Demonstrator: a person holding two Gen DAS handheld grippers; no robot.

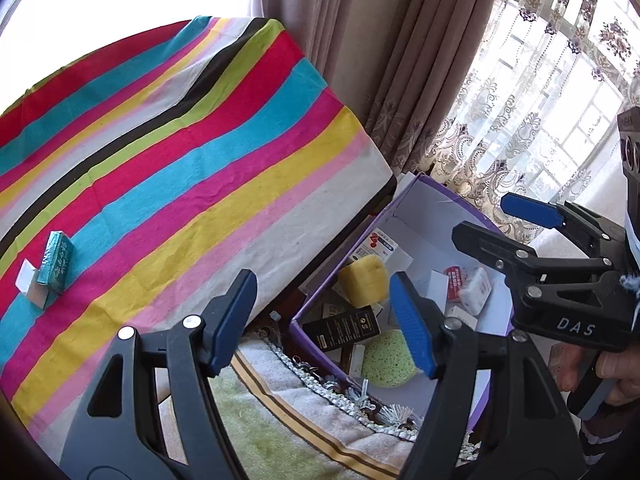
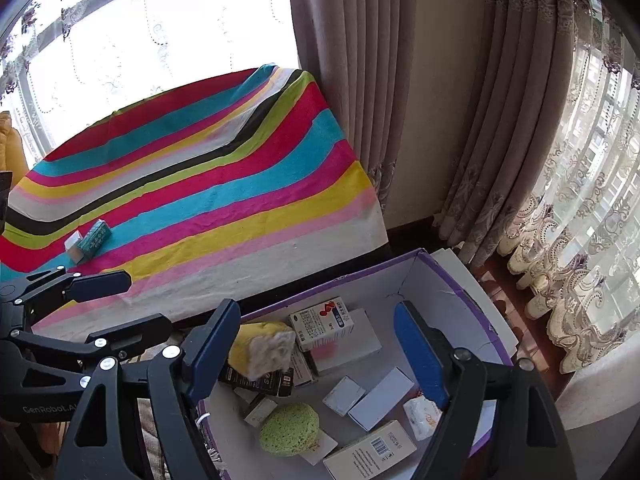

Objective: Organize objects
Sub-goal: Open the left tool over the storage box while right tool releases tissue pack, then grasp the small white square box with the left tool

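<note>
A purple cardboard box (image 2: 436, 288) with a white inside stands below the table's right edge. In it are a yellow sponge (image 2: 266, 346), a green sponge (image 2: 290, 428), a black carton (image 2: 260, 384) and several white cartons. My right gripper (image 2: 320, 348) hangs open above the box with nothing between its fingers. My left gripper (image 1: 324, 320) is open and empty over the box's near left corner. A teal pack (image 1: 56, 262) lies on the striped cloth (image 1: 180, 152), far left, beside a small white box (image 1: 30, 286).
The striped cloth covers a table (image 2: 200, 184) that fills the left of both views. Heavy curtains (image 2: 352, 80) and lace curtains (image 2: 580, 220) hang behind and to the right. A fringed towel (image 1: 304, 396) lies under the box's near side. A hand (image 1: 608, 368) holds the right gripper (image 1: 504, 220).
</note>
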